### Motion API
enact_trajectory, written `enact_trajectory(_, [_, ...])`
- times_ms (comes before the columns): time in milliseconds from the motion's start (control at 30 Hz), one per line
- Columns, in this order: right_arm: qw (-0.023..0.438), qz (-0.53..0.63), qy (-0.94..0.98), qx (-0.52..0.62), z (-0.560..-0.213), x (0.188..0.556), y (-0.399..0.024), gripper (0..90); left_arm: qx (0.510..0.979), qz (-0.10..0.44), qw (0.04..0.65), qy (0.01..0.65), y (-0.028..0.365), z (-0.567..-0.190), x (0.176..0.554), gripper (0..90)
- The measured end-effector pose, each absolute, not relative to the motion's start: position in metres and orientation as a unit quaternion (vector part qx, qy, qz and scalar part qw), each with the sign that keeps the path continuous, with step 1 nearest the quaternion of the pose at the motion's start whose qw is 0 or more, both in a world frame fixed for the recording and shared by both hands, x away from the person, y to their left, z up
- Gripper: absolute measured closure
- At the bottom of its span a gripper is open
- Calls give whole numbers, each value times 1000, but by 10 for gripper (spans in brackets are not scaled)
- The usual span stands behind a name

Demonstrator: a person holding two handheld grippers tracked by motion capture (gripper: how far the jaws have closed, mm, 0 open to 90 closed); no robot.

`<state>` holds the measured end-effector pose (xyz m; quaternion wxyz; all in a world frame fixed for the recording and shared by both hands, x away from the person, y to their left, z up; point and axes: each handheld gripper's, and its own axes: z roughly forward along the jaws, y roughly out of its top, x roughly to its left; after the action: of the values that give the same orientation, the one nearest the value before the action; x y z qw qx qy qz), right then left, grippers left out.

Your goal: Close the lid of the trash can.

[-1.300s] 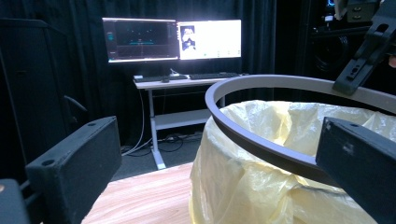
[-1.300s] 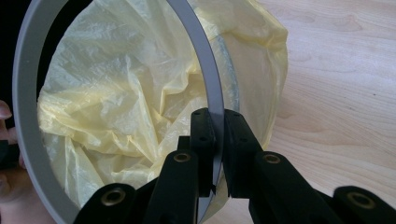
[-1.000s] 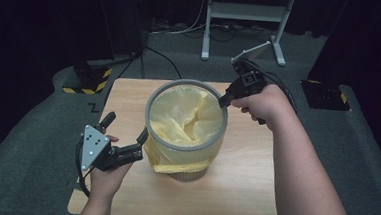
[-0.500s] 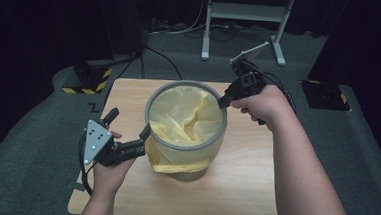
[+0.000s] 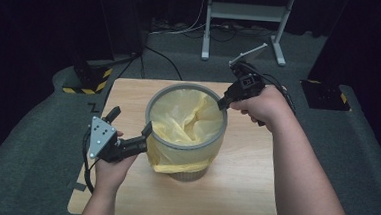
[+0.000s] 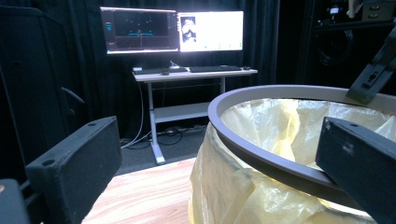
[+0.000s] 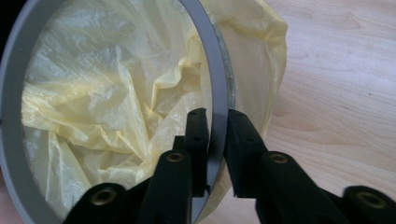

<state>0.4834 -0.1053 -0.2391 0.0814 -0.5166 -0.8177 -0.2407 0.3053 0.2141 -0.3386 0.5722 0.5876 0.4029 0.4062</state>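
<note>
The right gripper [image 7: 215, 123] is seen with its two black fingers [image 7: 243, 140] set narrowly, one inside and one outside the grey rim ring [image 7: 215, 93] of a bin [image 5: 186, 132]. The fingers have just been opening, and a thin gap shows on each side of the ring, so the rim lies between them but is not pressed. The yellow bag [image 7: 107, 102] lining the bin is seen crumpled inside and folded over the rim.

The left gripper [image 5: 144, 137] is held at the bin's near-left side with its fingers [image 6: 77, 163] spread wide; one finger lies over the rim ring [image 6: 261, 158], the other stands clear of the bin (whether the first actually touches the ring cannot be told).

The bin stands upright near the middle of the wooden surface [image 5: 243, 191]. Beyond it, a desk with two lit monitors [image 6: 173, 30] is seen against black curtains.
</note>
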Motion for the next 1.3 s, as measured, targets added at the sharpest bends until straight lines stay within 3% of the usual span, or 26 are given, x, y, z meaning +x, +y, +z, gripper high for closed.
enact_trajectory(133, [77, -249, -814, -520, -234, 483, -110, 732, 589, 409, 569, 403, 214, -338, 305, 8])
enact_trajectory(433, [81, -248, -824, -503, -231, 478, -110, 863, 597, 404, 562, 406, 209, -339, 309, 17])
enact_trajectory(1300, [78, -252, -819, -510, -242, 478, -111, 898, 609, 403, 538, 422, 207, -346, 316, 66])
